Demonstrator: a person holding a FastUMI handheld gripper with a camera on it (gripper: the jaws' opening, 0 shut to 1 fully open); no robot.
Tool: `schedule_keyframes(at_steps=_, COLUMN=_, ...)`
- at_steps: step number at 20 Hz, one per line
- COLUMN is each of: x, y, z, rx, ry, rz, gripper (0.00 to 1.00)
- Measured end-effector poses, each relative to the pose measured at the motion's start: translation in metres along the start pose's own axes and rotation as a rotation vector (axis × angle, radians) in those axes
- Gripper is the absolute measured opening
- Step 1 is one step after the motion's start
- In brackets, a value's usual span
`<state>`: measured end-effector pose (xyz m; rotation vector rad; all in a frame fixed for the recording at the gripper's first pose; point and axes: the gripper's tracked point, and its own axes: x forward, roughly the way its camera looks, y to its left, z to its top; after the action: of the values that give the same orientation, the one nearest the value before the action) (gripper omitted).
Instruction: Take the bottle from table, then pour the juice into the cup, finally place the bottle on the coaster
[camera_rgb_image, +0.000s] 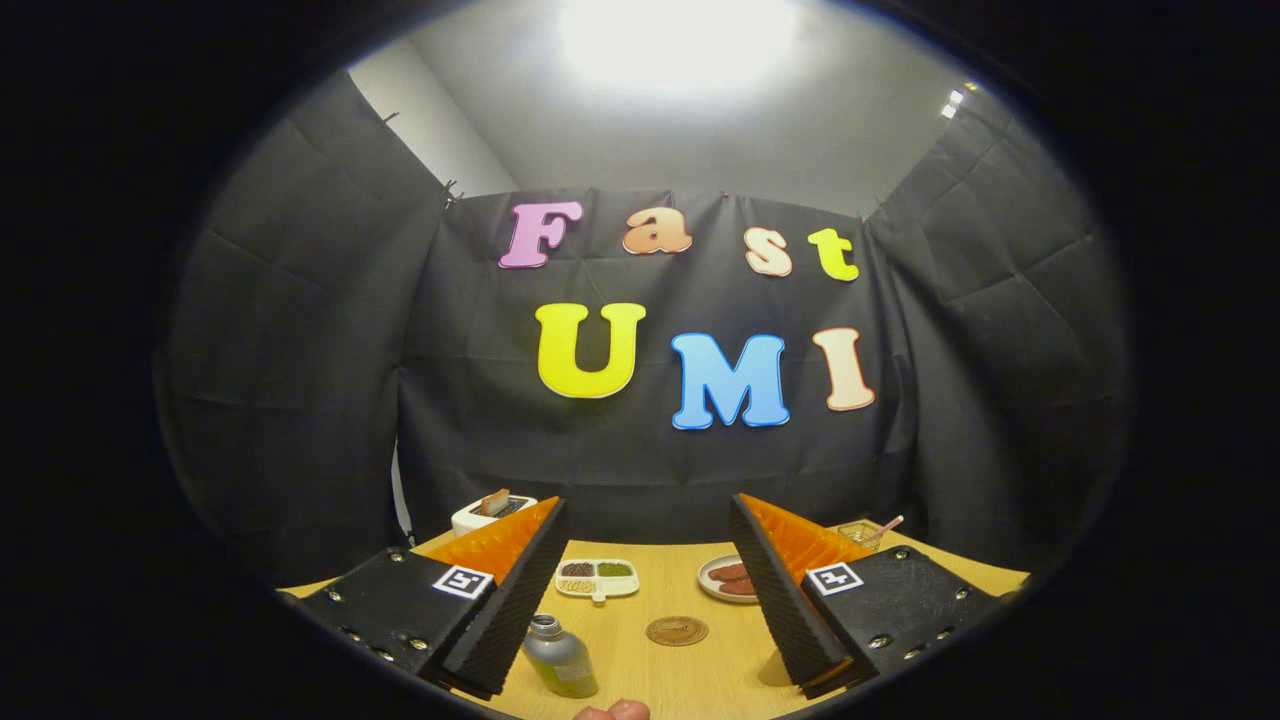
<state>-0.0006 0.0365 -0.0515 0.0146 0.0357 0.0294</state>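
Hovering gripper (648, 590): held above the wooden table (700, 670), its two fingers spread wide apart and holding nothing; neither finger presses on anything.
Bottle (559, 657): the landmark. It stands upright on the table, just inside the left finger and close against that finger's inner face; whether the two touch cannot be told. It has a silver cap and a greenish body.
Coaster (677, 630): a round brown disc lying flat on the table, to the right of the bottle and slightly beyond it, in the open gap between the fingers, nearer the right one.
Divided dish (597, 578): a white tray with small compartments of dark, green and pale contents, beyond the bottle, between the fingers.
Plate (728, 579): a small round plate with reddish-brown pieces on it, beyond the bottle and to its right, partly behind the right finger.
Cup (862, 533): a clear glass with a straw or stick in it, far to the right of the bottle, past the right finger.
Toaster (488, 512): a white box with something brown sticking up from it, beyond the bottle to the left, behind the left finger.
Fingertips (612, 711): a person's, just nearer than the bottle and right of it.
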Motion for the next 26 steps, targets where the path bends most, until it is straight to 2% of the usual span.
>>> schedule_keyframes(at_steps=16, x=0.005, y=0.069, z=-0.136, rx=0.009, ry=0.196, rz=0.055, gripper=0.98)
schedule_keyframes(at_steps=26, x=0.027, y=0.083, z=-0.222, rx=0.007, ry=0.375, rz=0.029, gripper=0.99)
